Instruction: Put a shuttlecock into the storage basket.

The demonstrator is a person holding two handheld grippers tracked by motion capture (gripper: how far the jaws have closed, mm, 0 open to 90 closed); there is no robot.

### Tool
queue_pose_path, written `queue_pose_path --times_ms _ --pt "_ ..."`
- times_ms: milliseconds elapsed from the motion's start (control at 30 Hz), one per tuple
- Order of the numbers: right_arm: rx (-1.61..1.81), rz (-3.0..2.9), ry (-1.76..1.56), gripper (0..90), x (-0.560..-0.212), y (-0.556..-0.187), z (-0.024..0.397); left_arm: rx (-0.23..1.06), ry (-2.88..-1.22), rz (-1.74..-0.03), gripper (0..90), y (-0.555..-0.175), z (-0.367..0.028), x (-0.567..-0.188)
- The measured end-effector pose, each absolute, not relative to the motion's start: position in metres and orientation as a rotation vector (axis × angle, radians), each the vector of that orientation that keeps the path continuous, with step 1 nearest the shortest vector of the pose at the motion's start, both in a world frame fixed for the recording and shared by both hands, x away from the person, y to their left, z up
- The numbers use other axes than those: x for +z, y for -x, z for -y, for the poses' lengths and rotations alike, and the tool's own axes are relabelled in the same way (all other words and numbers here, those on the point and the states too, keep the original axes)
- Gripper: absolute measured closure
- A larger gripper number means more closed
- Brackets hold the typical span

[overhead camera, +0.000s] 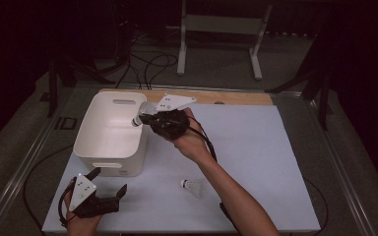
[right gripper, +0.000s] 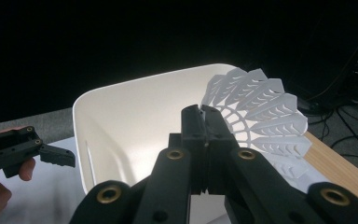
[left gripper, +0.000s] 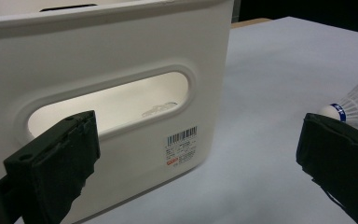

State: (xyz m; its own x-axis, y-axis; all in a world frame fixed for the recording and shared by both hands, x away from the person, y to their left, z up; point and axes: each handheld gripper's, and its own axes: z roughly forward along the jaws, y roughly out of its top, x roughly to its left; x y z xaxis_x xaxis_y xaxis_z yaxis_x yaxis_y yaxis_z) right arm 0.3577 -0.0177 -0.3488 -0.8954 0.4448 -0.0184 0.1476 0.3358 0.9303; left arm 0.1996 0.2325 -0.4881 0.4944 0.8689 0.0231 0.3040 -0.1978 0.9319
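Here, a white shuttlecock [right gripper: 261, 116] is held pinched between the closed jaws of the right gripper [overhead camera: 145, 119], whose tips are seen at the centre of the high view, just over the right rim of the white bin [overhead camera: 109, 169]. In that view the shuttlecock's cork end [overhead camera: 136, 121] is pointed left, toward the bin's hollow, so its long axis is laid roughly level across the rim; in the right gripper view the feather skirt is fanned out to the right of the jaws, with the bin's open interior directly behind. The coming drop is judged to turn on this: the bin lies below and to the left of the held piece, and only a small shift inward seems needed before release. A second shuttlecock [overhead camera: 191, 187] is left lying on the white table sheet [overhead camera: 256, 147] at lower centre, cork end to the left. The left gripper [overhead camera: 109, 196] is kept at lower left with its jaws spread wide and nothing between them, near the bin's front handle slot [left gripper: 107, 107].
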Motion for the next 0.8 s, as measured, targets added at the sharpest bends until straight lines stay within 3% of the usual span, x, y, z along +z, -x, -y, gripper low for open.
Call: queue_pose_path --times_ms 800 --pt "1.564 -2.376 -0.474 89.2 -0.350 -0.353 -0.006 0.714 -1.746 -0.998 0.0 -0.199 -0.233 -0.488"
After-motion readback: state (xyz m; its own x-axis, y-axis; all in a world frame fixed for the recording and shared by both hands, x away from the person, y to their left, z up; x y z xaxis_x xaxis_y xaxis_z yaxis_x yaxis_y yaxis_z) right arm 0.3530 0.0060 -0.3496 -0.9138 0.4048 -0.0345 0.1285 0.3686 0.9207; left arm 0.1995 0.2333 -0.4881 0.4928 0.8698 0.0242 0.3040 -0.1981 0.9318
